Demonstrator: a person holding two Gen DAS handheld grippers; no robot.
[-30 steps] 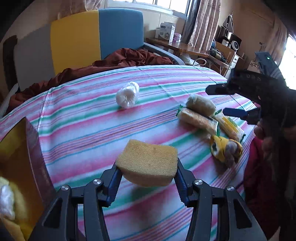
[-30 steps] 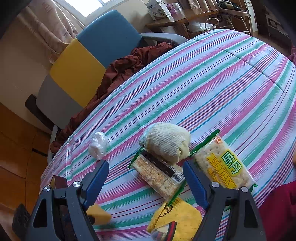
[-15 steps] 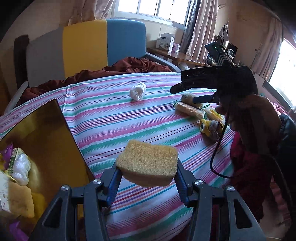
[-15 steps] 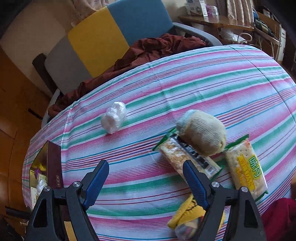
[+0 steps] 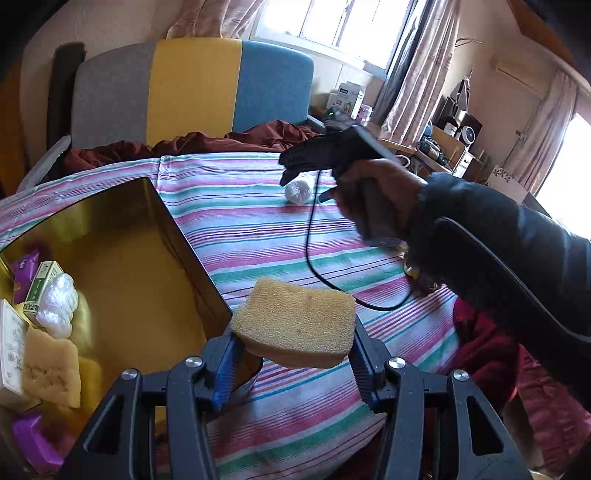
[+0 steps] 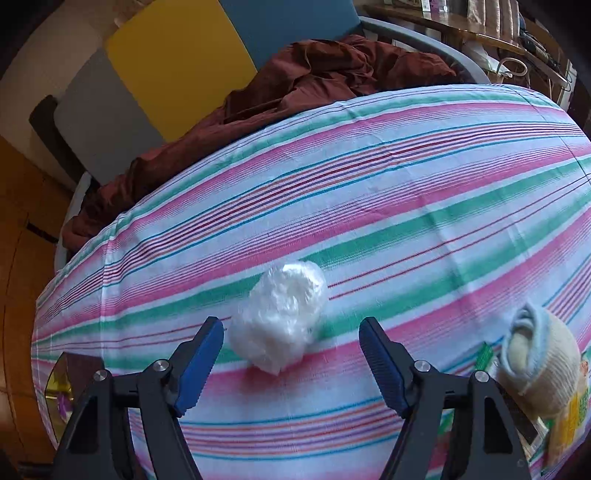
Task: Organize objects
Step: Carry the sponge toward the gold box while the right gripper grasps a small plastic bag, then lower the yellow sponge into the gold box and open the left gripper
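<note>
Yellow sponge (image 5: pixel 295 326) is clamped between the left tongs (image 5: pixel 293 360), held just right of the gold box (image 5: pixel 129 258) (already holding 1 sponge). The right tongs (image 6: pixel 291 354) are spread wide, the white plastic wad (image 6: pixel 282 319) lying between their tips on the striped worktop (image 6: pixel 369 206).

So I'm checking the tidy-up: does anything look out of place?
Nothing damaged or spilled. A white plastic wad lies alone on the striped tablecloth, outside the gold box, between the open right hand-held gripper fingers.

chair (image 5: pixel 192 88): grey-yellow-blue | windows (image 5: pixel 332 22): bright, curtained | tablecloth (image 6: pixel 332 192): striped | shelf (image 5: pixel 454 147): cluttered
</note>
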